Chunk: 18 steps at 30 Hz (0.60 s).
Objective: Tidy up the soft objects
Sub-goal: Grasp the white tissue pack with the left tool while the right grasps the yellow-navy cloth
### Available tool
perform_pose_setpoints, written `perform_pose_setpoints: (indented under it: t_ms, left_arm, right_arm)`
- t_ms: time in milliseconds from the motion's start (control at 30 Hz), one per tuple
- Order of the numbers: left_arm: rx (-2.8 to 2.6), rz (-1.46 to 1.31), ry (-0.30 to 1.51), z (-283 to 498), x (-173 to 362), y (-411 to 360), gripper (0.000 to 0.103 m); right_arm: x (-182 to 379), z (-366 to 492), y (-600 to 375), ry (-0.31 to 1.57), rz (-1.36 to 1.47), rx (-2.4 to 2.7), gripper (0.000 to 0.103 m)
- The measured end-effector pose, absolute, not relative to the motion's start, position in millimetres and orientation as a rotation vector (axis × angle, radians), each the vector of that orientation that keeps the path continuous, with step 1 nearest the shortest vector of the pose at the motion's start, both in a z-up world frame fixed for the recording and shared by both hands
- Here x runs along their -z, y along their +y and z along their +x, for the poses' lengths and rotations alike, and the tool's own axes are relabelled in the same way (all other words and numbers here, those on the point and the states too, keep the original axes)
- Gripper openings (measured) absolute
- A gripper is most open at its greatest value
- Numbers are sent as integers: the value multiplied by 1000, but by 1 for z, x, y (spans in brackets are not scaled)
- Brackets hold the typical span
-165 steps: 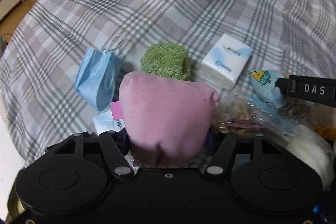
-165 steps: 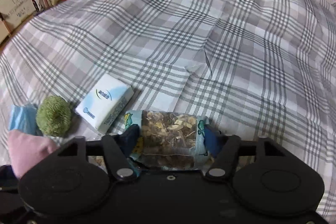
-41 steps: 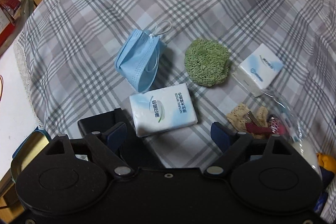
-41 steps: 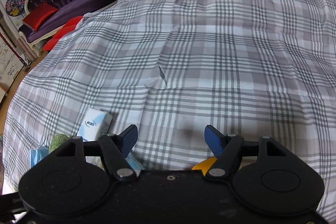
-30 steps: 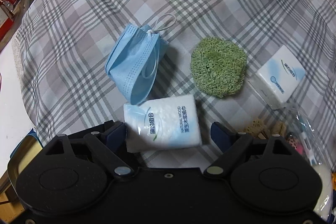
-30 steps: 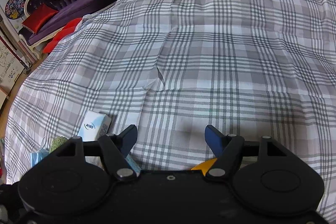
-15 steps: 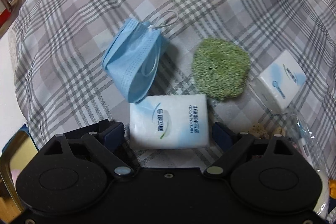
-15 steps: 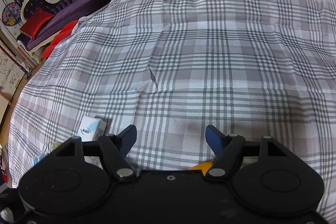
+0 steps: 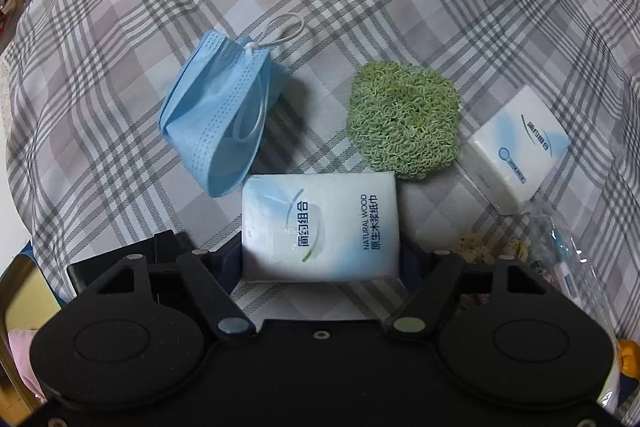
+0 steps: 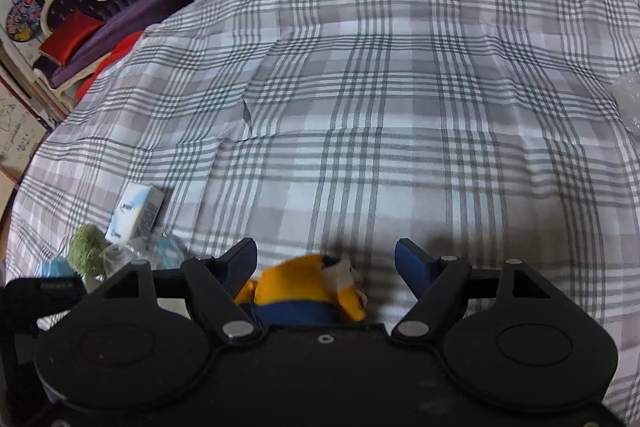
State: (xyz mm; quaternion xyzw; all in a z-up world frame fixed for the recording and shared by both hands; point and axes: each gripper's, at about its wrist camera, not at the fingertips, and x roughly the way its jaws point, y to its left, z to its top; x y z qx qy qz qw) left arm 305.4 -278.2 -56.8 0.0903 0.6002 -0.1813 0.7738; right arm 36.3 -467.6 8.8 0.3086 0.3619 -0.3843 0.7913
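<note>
Inspector: State of the left gripper?

Recorder: Its fingers flank the large tissue pack, one at each short side and touching or nearly so. Half a second ago there was a clear gap on both sides; that gap has closed. Whether it is actually gripped, I cannot tell. The pack lies flat on the plaid bedcover.

Inspector: What lies beyond its fingertips?

Recorder: Ahead and to the left, the blue face mask, its lower edge just beside the pack's far left corner. Ahead and to the right, the green scrubber, just beside the pack's far right corner. Further right, the small tissue pack, with a clear plastic bag nearer the gripper on that side. Their layout matches the earlier frame.

Inspector: The right gripper?

Recorder: Jaws wide apart, nothing between the pads. An orange and blue plush toy sits between the fingers, close to the gripper body, touching neither. Half a second ago only a sliver of orange showed there; far more of it is visible now.

Inspector: Anything else in that view?

Recorder: To the left of the left finger, the small tissue pack, the green scrubber and the clear plastic bag, closer to the gripper than before.
</note>
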Motion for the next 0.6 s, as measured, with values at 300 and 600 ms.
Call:
perform_pose_setpoints:
  t_ms: [300, 600]
  left_arm:
    - [460, 223, 1248, 277, 25, -287, 69]
    - [566, 232, 1181, 234, -24, -251, 69]
  right_arm:
    - [3, 64, -443, 876, 523, 717, 99]
    - [27, 74, -449, 973, 530, 735, 81]
